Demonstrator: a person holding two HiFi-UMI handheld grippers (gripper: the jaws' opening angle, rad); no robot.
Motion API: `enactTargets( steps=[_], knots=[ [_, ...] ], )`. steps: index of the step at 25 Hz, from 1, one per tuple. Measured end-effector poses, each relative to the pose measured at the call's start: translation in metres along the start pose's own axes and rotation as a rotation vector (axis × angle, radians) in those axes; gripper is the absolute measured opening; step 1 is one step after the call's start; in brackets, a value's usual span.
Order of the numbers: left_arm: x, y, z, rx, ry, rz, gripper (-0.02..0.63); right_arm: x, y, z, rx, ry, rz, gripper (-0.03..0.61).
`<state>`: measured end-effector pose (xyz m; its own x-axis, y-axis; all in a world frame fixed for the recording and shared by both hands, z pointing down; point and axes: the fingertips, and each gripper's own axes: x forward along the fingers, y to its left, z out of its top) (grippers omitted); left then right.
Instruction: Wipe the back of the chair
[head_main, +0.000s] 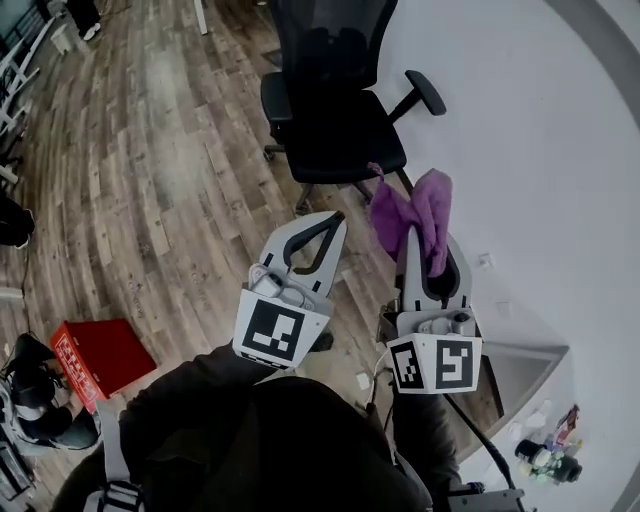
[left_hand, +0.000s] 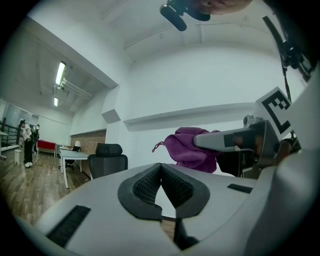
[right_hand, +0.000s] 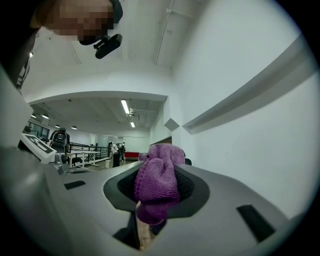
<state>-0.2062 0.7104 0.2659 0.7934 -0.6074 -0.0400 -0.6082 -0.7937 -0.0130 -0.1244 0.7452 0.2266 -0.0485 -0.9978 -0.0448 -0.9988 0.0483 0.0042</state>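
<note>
A black office chair (head_main: 330, 95) with a mesh back stands ahead on the wood floor, its seat facing me. My right gripper (head_main: 432, 248) is shut on a purple cloth (head_main: 412, 213) that bunches out past its tips; in the right gripper view the purple cloth (right_hand: 156, 183) fills the space between the jaws. My left gripper (head_main: 322, 232) hovers beside it, shut with nothing held, its jaws meeting at the tips (left_hand: 161, 167). Both grippers are short of the chair and apart from it. In the left gripper view the purple cloth (left_hand: 190, 147) shows at the right.
A white wall (head_main: 540, 150) runs along the right, close to the chair. A red box (head_main: 100, 355) lies on the floor at the lower left. Small bottles (head_main: 548, 458) sit at the lower right. A second black chair (left_hand: 107, 161) and desks stand far off.
</note>
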Motion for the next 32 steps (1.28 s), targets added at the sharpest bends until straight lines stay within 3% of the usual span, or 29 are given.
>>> enactTargets(
  steps=[4,9,15,21,25,32],
  knots=[
    [0.051,0.010,0.006,0.030,-0.012,0.012,0.009,0.038,-0.047,0.013,0.003,-0.049,-0.011,0.100],
    [0.137,0.017,-0.008,0.057,0.021,0.044,0.009,0.098,-0.121,-0.001,0.039,-0.071,0.008,0.100],
    [0.260,0.028,-0.018,0.029,0.065,0.138,0.009,0.185,-0.210,-0.020,0.069,-0.041,0.110,0.100],
    [0.353,0.041,-0.012,0.049,0.090,0.205,0.009,0.257,-0.283,-0.026,0.100,-0.015,0.180,0.098],
    [0.384,0.068,-0.013,0.050,0.086,0.277,0.009,0.304,-0.303,-0.027,0.105,-0.014,0.228,0.098],
    [0.415,0.121,-0.030,0.031,0.089,0.372,0.009,0.377,-0.297,-0.042,0.095,-0.001,0.324,0.098]
  ],
)
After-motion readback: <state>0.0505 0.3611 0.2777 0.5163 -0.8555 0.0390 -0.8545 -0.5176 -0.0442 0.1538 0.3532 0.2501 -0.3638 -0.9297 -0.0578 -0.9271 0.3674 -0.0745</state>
